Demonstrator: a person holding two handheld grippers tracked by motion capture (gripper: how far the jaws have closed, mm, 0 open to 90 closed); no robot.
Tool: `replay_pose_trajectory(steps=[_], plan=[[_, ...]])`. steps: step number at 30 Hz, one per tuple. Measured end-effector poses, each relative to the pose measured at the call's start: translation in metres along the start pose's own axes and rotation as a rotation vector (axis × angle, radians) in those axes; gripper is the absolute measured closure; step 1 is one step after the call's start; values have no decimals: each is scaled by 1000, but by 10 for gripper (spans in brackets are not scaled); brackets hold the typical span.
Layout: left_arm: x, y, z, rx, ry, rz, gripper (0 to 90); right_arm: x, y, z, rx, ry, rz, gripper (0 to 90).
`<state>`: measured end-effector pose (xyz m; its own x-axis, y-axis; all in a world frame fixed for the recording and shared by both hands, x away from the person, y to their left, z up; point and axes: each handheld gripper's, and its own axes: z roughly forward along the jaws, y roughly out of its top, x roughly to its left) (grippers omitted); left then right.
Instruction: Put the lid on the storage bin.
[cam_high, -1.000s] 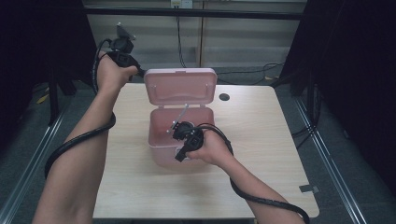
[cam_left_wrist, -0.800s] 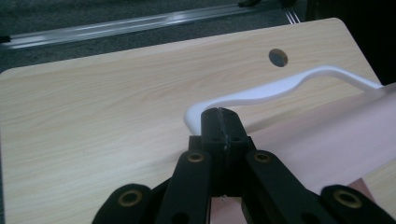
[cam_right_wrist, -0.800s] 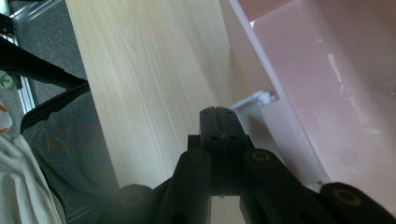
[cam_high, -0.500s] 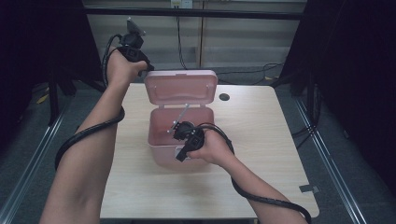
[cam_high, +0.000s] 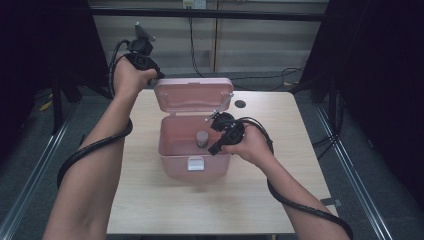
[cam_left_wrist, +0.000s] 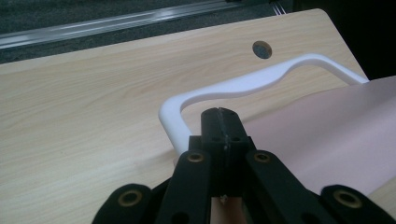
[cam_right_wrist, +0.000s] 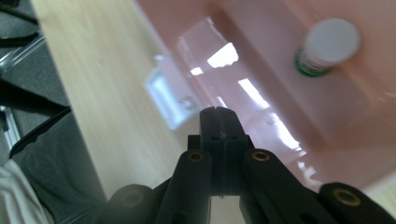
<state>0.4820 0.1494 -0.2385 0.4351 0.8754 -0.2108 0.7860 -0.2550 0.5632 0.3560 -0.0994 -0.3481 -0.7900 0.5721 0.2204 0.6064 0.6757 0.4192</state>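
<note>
In the high view, a pink box (cam_high: 192, 152) stands near the middle of the wooden table (cam_high: 150, 200), its lid (cam_high: 194, 95) raised and leaning back toward the far edge. A small jar (cam_high: 202, 138) with a pale cap stands upright on the floor of the box, right of centre. The left tool (cam_high: 155, 76) is held high at the far left corner of the lid, just beside its upper edge; whether it touches the lid cannot be told from here. The right tool (cam_high: 214, 150) hangs over the right front part of the box, tips pointing down toward the front wall, close to the jar but apart from it. A white latch (cam_high: 195, 163) sits on the front wall. A dark round hole (cam_high: 240, 104) lies in the table behind the box to the right.

In the left gripper view, the left tool (cam_left_wrist: 219, 112) has its jaws pressed together with nothing between them. Its tip sits just in front of the white handle (cam_left_wrist: 243, 84) that curves off the pink lid (cam_left_wrist: 327, 140); the table (cam_left_wrist: 84, 102) and its hole (cam_left_wrist: 262, 49) lie beyond.

In the right gripper view, the right tool (cam_right_wrist: 219, 111) likewise has its jaws fully together and empty. Beyond it lies the glossy front wall of the pink box (cam_right_wrist: 261, 98), with the latch (cam_right_wrist: 170, 100) to the left, blurred. The jar (cam_right_wrist: 327, 46) stands inside at upper right, well clear of the tip, showing a white cap with a green band beneath it.
</note>
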Motion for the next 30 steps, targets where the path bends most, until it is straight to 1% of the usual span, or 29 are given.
replay_pose_trajectory(steps=[2, 4, 6, 7, 8, 9, 10, 11, 15, 16, 18, 25, 26, 29, 30], plan=[[1, -1, -1, 1, 2, 5, 900, -8, -2, -1, -5, -6, 19, 900], [1, -2, -1, 3, -3, 4, 900, -12, -3, -2, -16, -11, 34, 900], [1, -4, -1, 5, -4, 4, 900, -16, -3, -3, -28, -18, 39, 900], [1, -5, -1, 5, -11, -2, 900, -17, -3, -3, -28, -19, 42, 900], [2, -6, -1, 8, -12, 2, 900, -18, -3, -4, -28, -20, 45, 900], [2, -7, -1, 3, -15, -5, 900, -19, -4, -4, -32, -24, 43, 900], [2, -8, -1, 4, -14, 0, 900, -20, -4, -5, -33, -21, 51, 900], [3, -9, -1, 13, -16, -3, 900, -21, -4, -5, -33, -21, 50, 900], [5, -14, 2, 14, -19, -13, 900, -25, -5, -6, -40, -25, 65, 900], [5, -14, 2, 15, -11, -8, 900, -26, -4, -7, -37, -20, 65, 900], [5, -16, 2, 18, -15, -8, 900, -28, -4, -9, -40, -29, 67, 900], [3, -20, 4, 18, -20, -5, 900, -34, -5, -12, -48, -29, 79, 900], [3, -20, 4, 18, -19, -6, 900, -34, -6, -12, -50, -39, 81, 900], [3, -23, 5, 19, -26, -1, 900, -35, -5, -12, -51, -43, 80, 900], [2, -24, 5, 21, -25, -1, 900, -35, -5, -12, -57, -30, 82, 900]])
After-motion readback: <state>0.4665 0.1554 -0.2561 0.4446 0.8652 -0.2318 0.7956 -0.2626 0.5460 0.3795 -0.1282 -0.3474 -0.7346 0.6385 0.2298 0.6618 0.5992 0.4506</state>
